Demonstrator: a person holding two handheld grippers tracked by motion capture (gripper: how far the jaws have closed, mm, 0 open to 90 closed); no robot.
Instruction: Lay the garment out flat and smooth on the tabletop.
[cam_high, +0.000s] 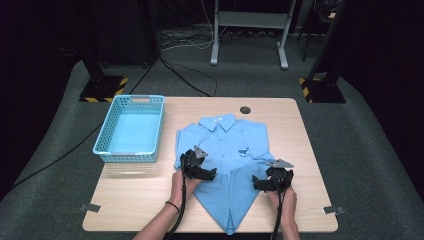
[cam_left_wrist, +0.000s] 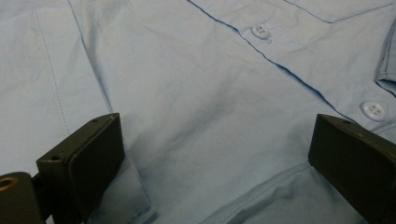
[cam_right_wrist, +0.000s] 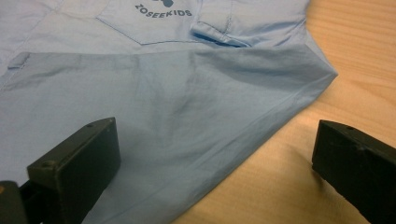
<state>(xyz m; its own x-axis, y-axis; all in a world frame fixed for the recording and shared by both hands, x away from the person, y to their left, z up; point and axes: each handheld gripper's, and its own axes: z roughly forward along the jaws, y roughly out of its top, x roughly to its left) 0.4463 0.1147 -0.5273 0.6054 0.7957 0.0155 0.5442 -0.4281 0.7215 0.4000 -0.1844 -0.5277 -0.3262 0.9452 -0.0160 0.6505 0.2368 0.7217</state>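
Scene: a person is sitting at a wooden table (cam_high: 310, 150), working on a light blue shirt (cam_high: 227, 145) with a handheld gripper in each hand.
Shirt: it is lying front up in the middle of the table, collar at the far side, its lower sides folded in so the near end is narrowing to a point at the table's front edge – its long axis is running from the person toward the far edge.
Left gripper (cam_high: 214, 174): it is hovering over the shirt's left folded flap, jaws standing wide apart, gripping nothing; buttons (cam_left_wrist: 260, 31) are lying ahead of it along the placket.
Right gripper (cam_high: 256, 183): it is sitting at the shirt's right folded edge, jaws released and spread, one over cloth and one over bare wood.
Key relation: the narrow near end is lying between the two grippers, both about equally near – a fold toward the collar looks like the coming step.
Writing: "ZOSEEKIDS" is printed on the chest pocket (cam_right_wrist: 154, 21).
Basket (cam_high: 131, 127): a pale blue one is standing left of the shirt.
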